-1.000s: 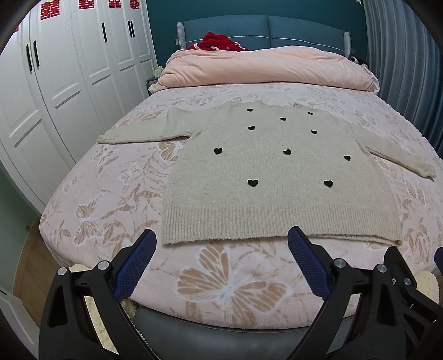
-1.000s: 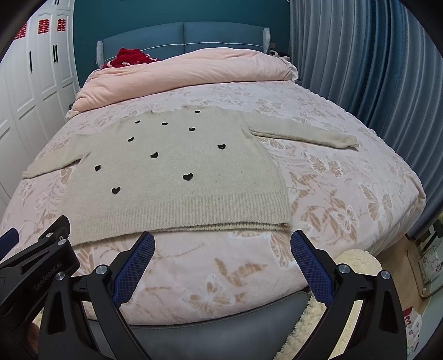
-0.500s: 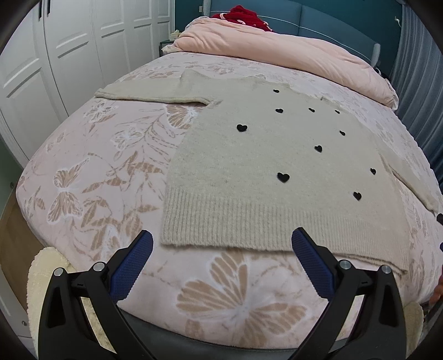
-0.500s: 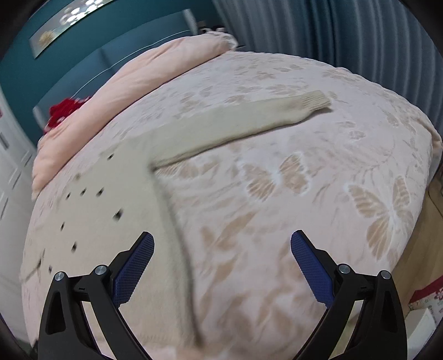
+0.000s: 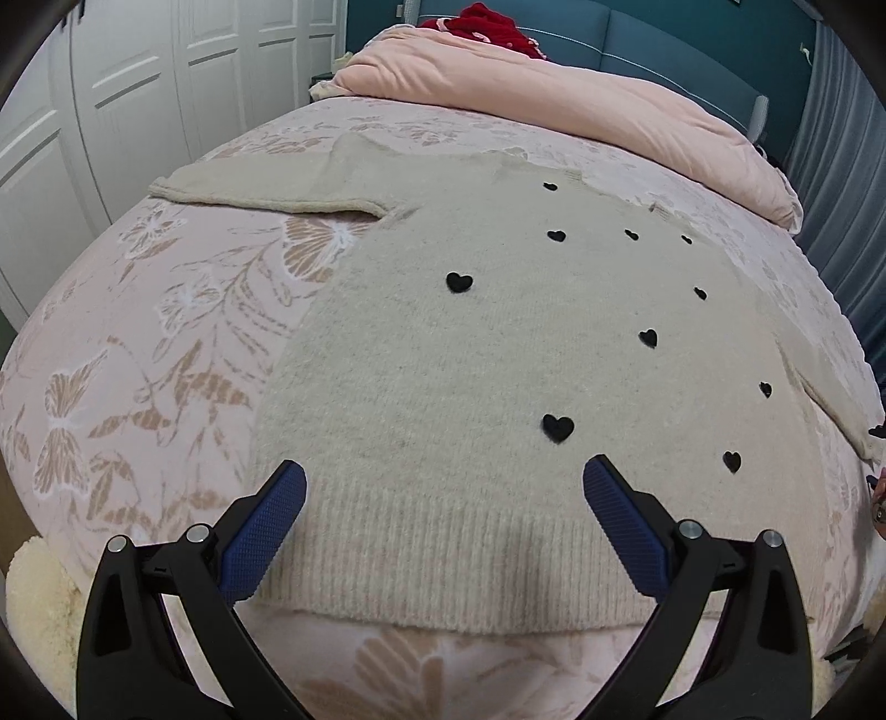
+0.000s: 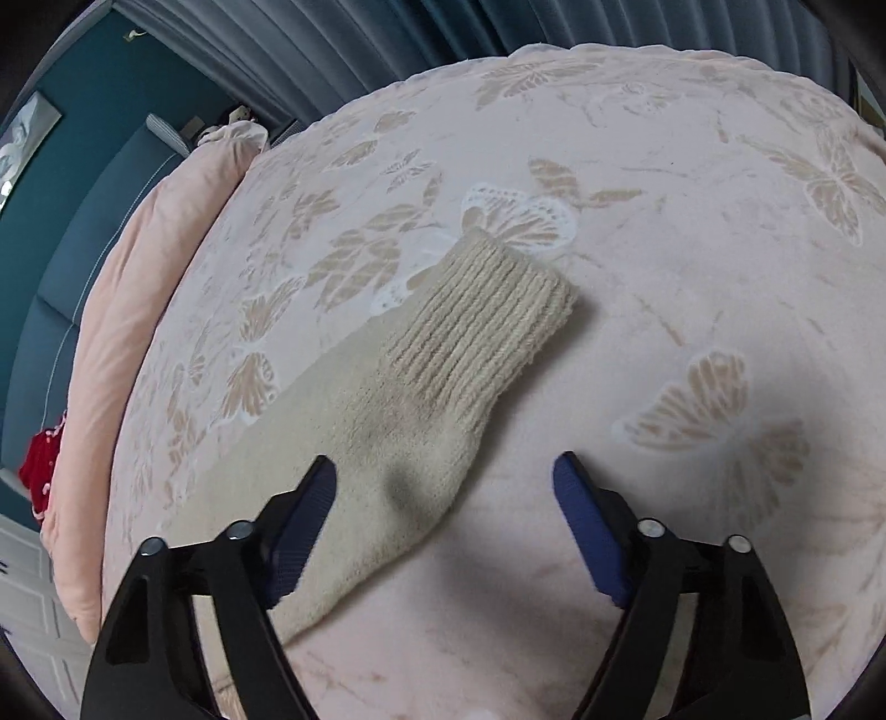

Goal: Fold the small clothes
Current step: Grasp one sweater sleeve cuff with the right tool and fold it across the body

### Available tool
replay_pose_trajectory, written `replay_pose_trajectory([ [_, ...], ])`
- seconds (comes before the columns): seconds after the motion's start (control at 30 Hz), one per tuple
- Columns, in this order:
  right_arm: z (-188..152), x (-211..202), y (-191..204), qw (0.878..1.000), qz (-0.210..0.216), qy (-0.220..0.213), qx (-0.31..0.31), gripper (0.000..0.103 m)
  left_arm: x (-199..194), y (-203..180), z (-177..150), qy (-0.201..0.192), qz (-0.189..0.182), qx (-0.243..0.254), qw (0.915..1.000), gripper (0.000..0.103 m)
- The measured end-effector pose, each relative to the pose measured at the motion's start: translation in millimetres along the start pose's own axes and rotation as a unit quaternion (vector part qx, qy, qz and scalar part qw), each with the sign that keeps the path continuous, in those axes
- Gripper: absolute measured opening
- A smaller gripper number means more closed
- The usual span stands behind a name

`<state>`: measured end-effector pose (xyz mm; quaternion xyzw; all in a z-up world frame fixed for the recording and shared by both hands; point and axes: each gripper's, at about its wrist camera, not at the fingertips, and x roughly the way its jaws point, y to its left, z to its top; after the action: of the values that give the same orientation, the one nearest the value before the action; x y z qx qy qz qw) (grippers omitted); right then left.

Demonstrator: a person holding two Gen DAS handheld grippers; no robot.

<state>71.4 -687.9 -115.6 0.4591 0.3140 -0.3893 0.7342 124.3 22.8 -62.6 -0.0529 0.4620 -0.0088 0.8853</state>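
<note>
A beige knit sweater [image 5: 454, 354] with small black hearts lies flat on the bed, sleeves spread to both sides. My left gripper [image 5: 443, 498] is open and empty, low over the ribbed hem [image 5: 443, 570] near the sweater's left bottom corner. In the right wrist view the sweater's right sleeve [image 6: 410, 432] runs to its ribbed cuff [image 6: 487, 315]. My right gripper [image 6: 443, 487] is open and empty, just above the sleeve, short of the cuff.
The bed has a pink floral cover [image 5: 166, 354] and a rolled pink duvet [image 5: 581, 94] at the head, with a red item [image 5: 482, 22] behind it. White wardrobe doors [image 5: 111, 111] stand left. Blue curtains [image 6: 443, 33] hang beyond the far side.
Both grippers have moved in closer to the bed. The left one now hangs over the hem. The right one has swung right and dropped over the right sleeve near its cuff. Both stay open.
</note>
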Motion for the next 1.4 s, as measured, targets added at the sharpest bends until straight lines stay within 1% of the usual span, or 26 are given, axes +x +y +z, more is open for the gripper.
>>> replay_pose_trajectory([
  [0.03, 2, 2, 7, 1.0, -0.004, -0.004, -0.008, 0.041, 3, -3, 3, 0.001, -0.003, 0.005, 1.0, 0.098],
  [0.1, 6, 2, 27, 1.0, 0.004, -0.002, -0.028, 0.009, 6, -7, 8, 0.001, -0.012, 0.014, 0.9998, 0.098],
  [0.13, 6, -4, 43, 0.999, 0.018, -0.011, -0.034, 0.01, 7, -8, 11, 0.002, -0.013, 0.017, 0.9998, 0.098],
  [0.23, -12, -44, 116, 0.983, 0.149, -0.046, -0.092, 0.009, 10, -7, 19, 0.007, -0.029, 0.01, 0.9995, 0.098],
  [0.27, -28, -58, 153, 0.972, 0.188, -0.043, -0.133, 0.008, 9, -4, 22, 0.007, -0.038, 0.001, 0.9993, 0.098],
  [0.3, -49, -72, 190, 0.955, 0.234, -0.035, -0.177, 0.0, 9, -3, 25, 0.006, -0.044, -0.008, 0.999, 0.098],
  [0.33, -72, -85, 224, 0.935, 0.278, -0.02, -0.218, 0.001, 9, -1, 28, 0.003, -0.051, -0.019, 0.9985, 0.098],
  [0.43, -173, -110, 320, 0.863, 0.37, 0.051, -0.339, 0.001, 8, 5, 39, -0.002, -0.074, -0.051, 0.9959, 0.098],
  [0.47, -208, -108, 342, 0.843, 0.389, 0.086, -0.362, 0.001, 7, 7, 44, -0.004, -0.083, -0.062, 0.9946, 0.098],
  [0.53, -270, -98, 366, 0.823, 0.39, 0.131, -0.393, 0.005, 6, 10, 53, -0.009, -0.092, -0.083, 0.9922, 0.098],
  [0.57, -290, -91, 371, 0.82, 0.381, 0.149, -0.401, 0.007, 4, 11, 58, -0.009, -0.098, -0.089, 0.9911, 0.098],
  [0.63, -313, -75, 361, 0.832, 0.352, 0.162, -0.398, 0.019, 0, 15, 66, -0.013, -0.105, -0.091, 0.9902, 0.098],
  [0.67, -313, -69, 349, 0.845, 0.328, 0.153, -0.393, 0.023, -2, 17, 69, -0.018, -0.107, -0.088, 0.9902, 0.098],
  [0.73, -298, -61, 319, 0.873, 0.272, 0.111, -0.39, 0.046, -3, 22, 70, -0.026, -0.105, -0.073, 0.9915, 0.098],
  [0.77, -286, -60, 306, 0.882, 0.233, 0.073, -0.403, 0.052, 0, 24, 69, -0.024, -0.1, -0.065, 0.9926, 0.098],
  [0.8, -278, -57, 298, 0.882, 0.193, 0.038, -0.429, 0.058, 4, 27, 68, -0.019, -0.096, -0.06, 0.9934, 0.098],
  [0.87, -261, -48, 292, 0.865, 0.135, 0.002, -0.483, 0.059, 14, 30, 63, -0.008, -0.092, -0.056, 0.9942, 0.098],
  [1.03, -248, 4, 314, 0.828, 0.071, 0.022, -0.556, 0.062, 38, 27, 48, 0.038, -0.1, -0.103, 0.9889, 0.098],
  [1.13, -253, 51, 330, 0.823, 0.045, 0.07, -0.562, 0.06, 41, 23, 43, 0.05, -0.113, -0.116, 0.9855, 0.098],
  [1.17, -253, 61, 332, 0.828, 0.039, 0.077, -0.554, 0.058, 41, 21, 43, 0.051, -0.114, -0.111, 0.9859, 0.098],
  [1.2, -252, 62, 334, 0.834, 0.044, 0.07, -0.545, 0.04, 41, 21, 44, 0.051, -0.113, -0.103, 0.9869, 0.098],
  [1.23, -248, 60, 338, 0.842, 0.047, 0.064, -0.534, 0.01, 40, 22, 45, 0.049, -0.109, -0.094, 0.9884, 0.098],
  [1.27, -242, 55, 343, 0.854, 0.053, 0.067, -0.514, 0.011, 40, 24, 47, 0.045, -0.107, -0.088, 0.9894, 0.098],
  [1.3, -234, 42, 348, 0.867, 0.09, 0.067, -0.486, 0.01, 38, 27, 49, 0.039, -0.106, -0.085, 0.99, 0.098],
  [1.33, -232, 21, 356, 0.872, 0.136, 0.065, -0.465, 0.01, 38, 32, 51, 0.035, -0.105, -0.086, 0.9901, 0.098],
  [1.4, -240, -17, 378, 0.863, 0.221, 0.073, -0.448, 0.01, 37, 40, 56, 0.025, -0.108, -0.097, 0.9891, 0.098],
])
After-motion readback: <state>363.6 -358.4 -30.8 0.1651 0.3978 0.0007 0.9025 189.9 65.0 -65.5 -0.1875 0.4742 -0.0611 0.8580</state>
